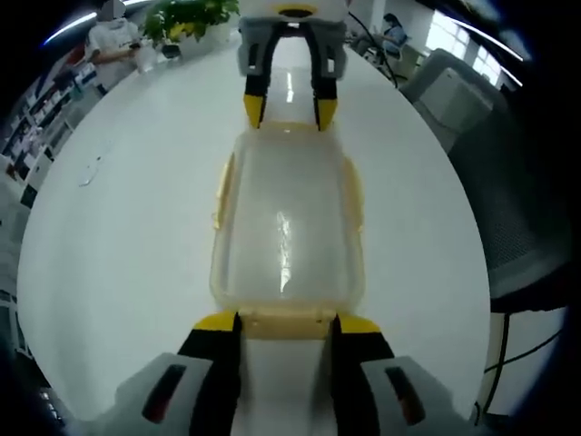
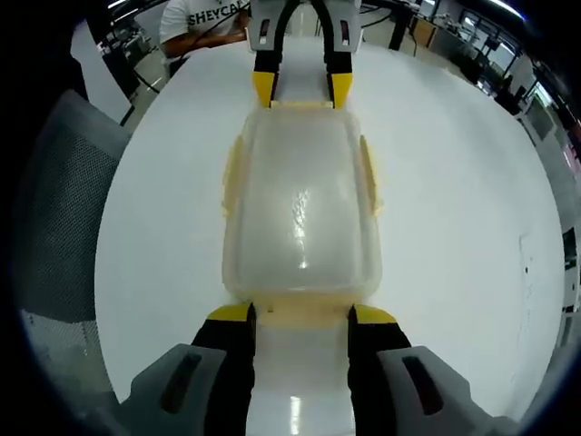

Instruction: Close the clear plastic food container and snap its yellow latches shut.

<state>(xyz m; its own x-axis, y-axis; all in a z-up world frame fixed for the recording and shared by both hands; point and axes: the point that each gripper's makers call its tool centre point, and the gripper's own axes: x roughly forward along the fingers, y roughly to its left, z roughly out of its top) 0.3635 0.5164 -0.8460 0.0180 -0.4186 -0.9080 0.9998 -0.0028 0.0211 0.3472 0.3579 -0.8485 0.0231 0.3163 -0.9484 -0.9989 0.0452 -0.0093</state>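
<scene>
container (image 1: 287, 232): clear rounded plastic, lidded; latches (image 1: 286, 322): pale yellow | table (image 1: 136, 236): glossy white

Bright overhead light, glare, fisheye-warped edges

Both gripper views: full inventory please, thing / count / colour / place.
food container: 1, clear with yellow latches, centre of the table, lid on
table: 1, white, under the container
potted plant: 1, green, far table edge
mesh chair: 1, grey, beside the table
people: at least 2, background
left gripper: 1, black with yellow tips, jaws apart at one short end of the container
right gripper: 1, same, at the opposite end
</scene>
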